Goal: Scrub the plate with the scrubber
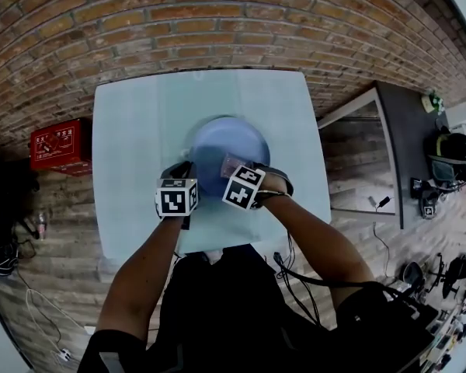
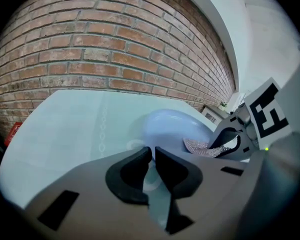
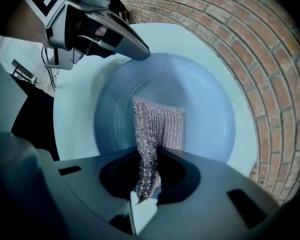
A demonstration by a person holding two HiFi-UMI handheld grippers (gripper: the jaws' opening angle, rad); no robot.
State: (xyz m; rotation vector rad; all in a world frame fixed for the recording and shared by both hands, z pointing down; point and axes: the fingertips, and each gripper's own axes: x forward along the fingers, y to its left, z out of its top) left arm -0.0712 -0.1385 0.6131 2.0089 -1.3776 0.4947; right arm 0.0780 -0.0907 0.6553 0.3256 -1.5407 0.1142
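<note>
Nearest, bare forearms (image 1: 144, 270) rise from 6 o'clock to the left gripper (image 1: 185, 169) and right gripper (image 1: 237, 166) at a round, glossy pale-blue plate (image 1: 233, 134), which sits mid-table on a pale square table (image 1: 132, 123). The print on the red box (image 1: 60, 144) at 9 o'clock is unreadable.

In the left gripper view, the jaws are pinched almost together on the plate's near rim.

In the right gripper view, the jaws clamp a silvery knitted-mesh scrubber (image 3: 157, 126), and its free end lies flat on the plate's centre.
</note>
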